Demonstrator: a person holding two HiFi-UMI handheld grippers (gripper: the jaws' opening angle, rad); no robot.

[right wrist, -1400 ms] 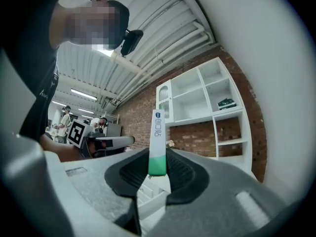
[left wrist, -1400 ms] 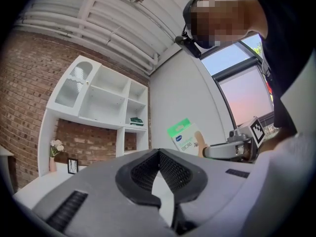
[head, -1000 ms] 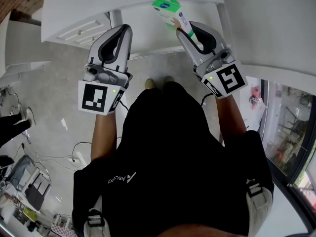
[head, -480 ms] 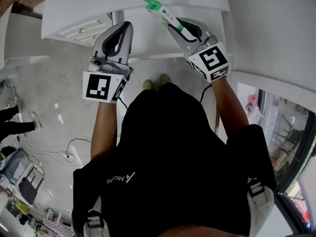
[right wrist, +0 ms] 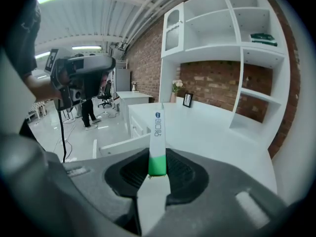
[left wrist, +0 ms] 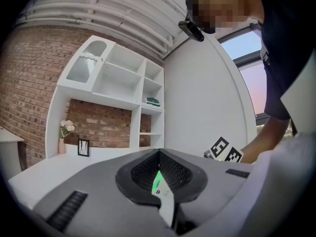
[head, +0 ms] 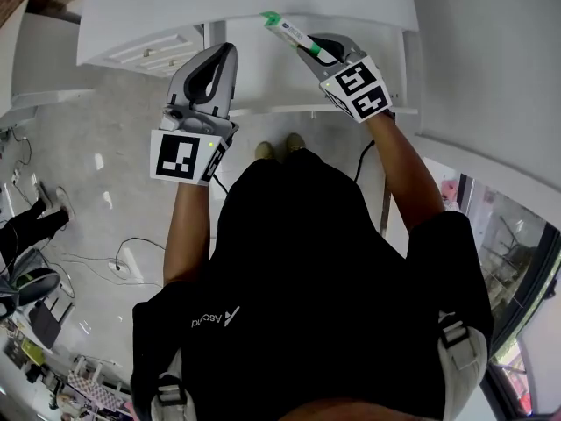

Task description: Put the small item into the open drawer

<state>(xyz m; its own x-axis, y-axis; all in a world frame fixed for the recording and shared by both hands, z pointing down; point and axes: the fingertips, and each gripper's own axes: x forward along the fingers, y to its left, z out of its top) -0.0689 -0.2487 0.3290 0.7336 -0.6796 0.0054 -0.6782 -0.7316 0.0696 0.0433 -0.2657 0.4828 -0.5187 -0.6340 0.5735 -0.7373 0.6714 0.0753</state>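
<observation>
The small item is a white tube with a green end (head: 287,32), and my right gripper (head: 317,55) is shut on that green end. In the right gripper view the tube (right wrist: 157,132) sticks straight out beyond the gripper (right wrist: 157,174) and points at the white counter. Below it lies the open white drawer (head: 289,108), whose pulled-out front (right wrist: 116,144) shows at the lower left. My left gripper (head: 223,55) hovers at the drawer's left edge with its jaws together. In the left gripper view a thin white strip with a green mark (left wrist: 162,194) sits in the jaw seam; what it is stays unclear.
The white counter (head: 245,3) runs across the top, with a panelled cabinet front (head: 145,51) at the left. Above it stands a white wall shelf (right wrist: 222,28) against red brick. Cables lie on the grey floor (head: 131,253). A white wall (head: 491,60) closes the right side.
My right gripper has carried the tube forward and a little left, farther over the open drawer. The left gripper has barely shifted.
</observation>
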